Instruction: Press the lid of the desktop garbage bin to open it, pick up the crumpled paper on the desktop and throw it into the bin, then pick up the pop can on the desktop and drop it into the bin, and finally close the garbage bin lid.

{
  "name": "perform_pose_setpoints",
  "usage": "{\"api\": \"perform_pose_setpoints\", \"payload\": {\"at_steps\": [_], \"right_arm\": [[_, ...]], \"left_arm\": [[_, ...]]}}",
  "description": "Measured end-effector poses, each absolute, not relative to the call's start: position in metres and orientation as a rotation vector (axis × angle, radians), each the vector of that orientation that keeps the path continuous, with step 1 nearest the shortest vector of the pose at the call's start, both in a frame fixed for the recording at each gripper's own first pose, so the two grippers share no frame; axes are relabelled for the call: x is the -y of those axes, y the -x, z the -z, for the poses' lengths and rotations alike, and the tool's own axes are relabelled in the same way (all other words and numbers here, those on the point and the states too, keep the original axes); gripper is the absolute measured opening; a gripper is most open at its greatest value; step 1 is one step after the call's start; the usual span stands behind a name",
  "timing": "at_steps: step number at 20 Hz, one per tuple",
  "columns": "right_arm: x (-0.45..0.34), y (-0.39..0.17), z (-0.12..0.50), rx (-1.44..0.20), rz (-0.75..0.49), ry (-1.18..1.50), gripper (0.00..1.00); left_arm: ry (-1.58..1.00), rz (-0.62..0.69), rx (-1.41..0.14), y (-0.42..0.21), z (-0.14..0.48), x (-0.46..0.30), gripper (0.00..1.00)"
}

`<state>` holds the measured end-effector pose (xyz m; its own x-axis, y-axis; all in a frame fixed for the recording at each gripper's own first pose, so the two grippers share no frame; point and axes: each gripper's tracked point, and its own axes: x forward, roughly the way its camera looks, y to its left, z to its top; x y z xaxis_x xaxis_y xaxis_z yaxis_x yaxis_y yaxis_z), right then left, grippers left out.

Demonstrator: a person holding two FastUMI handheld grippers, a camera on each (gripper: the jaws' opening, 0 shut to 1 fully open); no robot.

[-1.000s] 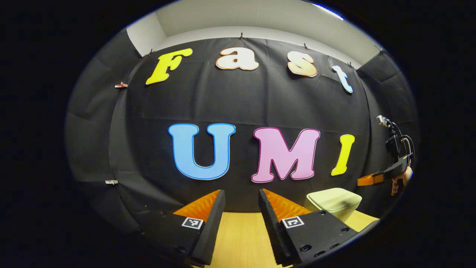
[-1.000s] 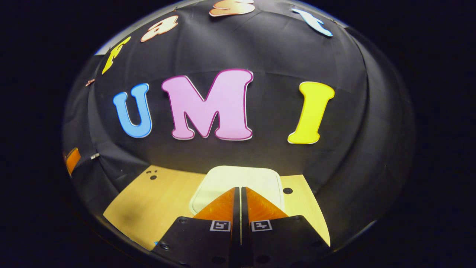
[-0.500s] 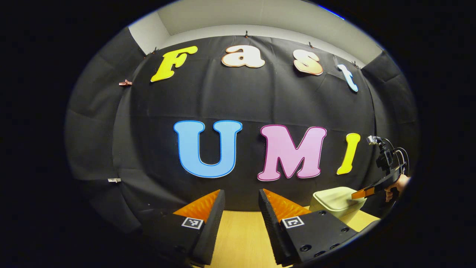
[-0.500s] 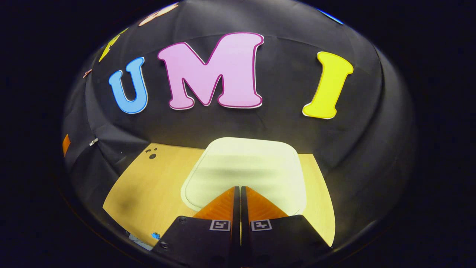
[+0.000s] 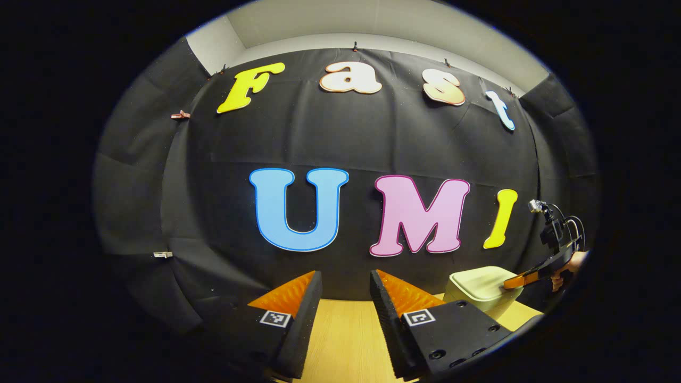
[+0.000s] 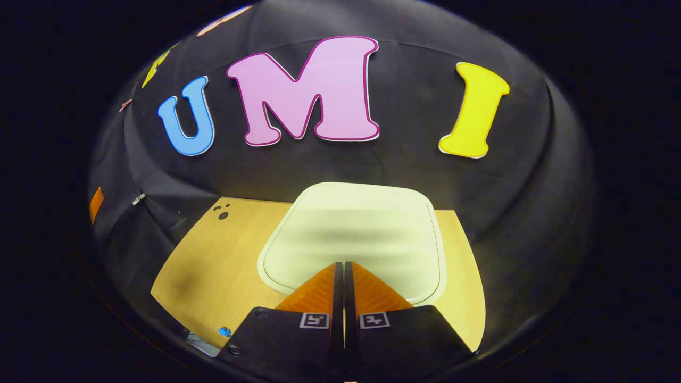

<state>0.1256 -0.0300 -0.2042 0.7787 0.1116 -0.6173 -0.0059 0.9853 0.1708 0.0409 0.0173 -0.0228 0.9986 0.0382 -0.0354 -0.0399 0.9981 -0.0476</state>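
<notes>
The pale cream garbage bin [image 6: 354,234] stands on the wooden table with its lid flat and closed. My right gripper [image 6: 341,264] is shut, empty, its fingertips resting on the near part of the lid. In the left gripper view the bin [image 5: 479,284] sits at the lower right, and the right gripper [image 5: 515,281], held by a hand [image 5: 566,266], touches its lid from the right. My left gripper [image 5: 346,276] hangs open above the table, left of the bin, with nothing between its fingers.
The light wooden table [image 6: 213,260] runs back to the black cloth wall. A few small dark holes [image 6: 221,213] mark the table left of the bin. A small blue scrap [image 6: 224,332] lies near the table's front edge.
My right gripper has come down and forward onto the bin lid, which now looms larger. The left gripper has barely moved.
</notes>
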Motion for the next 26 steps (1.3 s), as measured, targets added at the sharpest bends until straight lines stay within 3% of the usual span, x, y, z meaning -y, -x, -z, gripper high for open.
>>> {"api": "perform_pose_setpoints", "payload": {"at_steps": [7,13,21,23,24,26], "right_arm": [[0.04,-0.127,0.186,-0.62,-0.003,-0.208,0.06],[0.038,-0.117,0.134,-0.426,-0.003,-0.159,0.06],[0.035,-0.094,0.126,-0.402,-0.001,-0.089,0.08],[0.027,-0.088,0.118,-0.385,-0.012,-0.112,0.13],[0.026,-0.083,0.116,-0.379,-0.011,-0.118,0.31],[0.022,-0.075,0.11,-0.351,-0.017,-0.127,0.54]], "left_arm": [[0.055,-0.037,-0.037,-0.035,0.022,-0.013,0.62],[0.049,-0.035,-0.039,-0.025,0.022,-0.011,0.62],[0.049,-0.022,-0.06,-0.011,0.029,-0.008,0.62],[0.045,-0.016,-0.069,-0.008,0.032,-0.008,0.62],[0.045,-0.012,-0.074,-0.007,0.034,-0.007,0.62],[0.048,0.003,-0.09,-0.004,0.04,-0.004,0.62]]}}
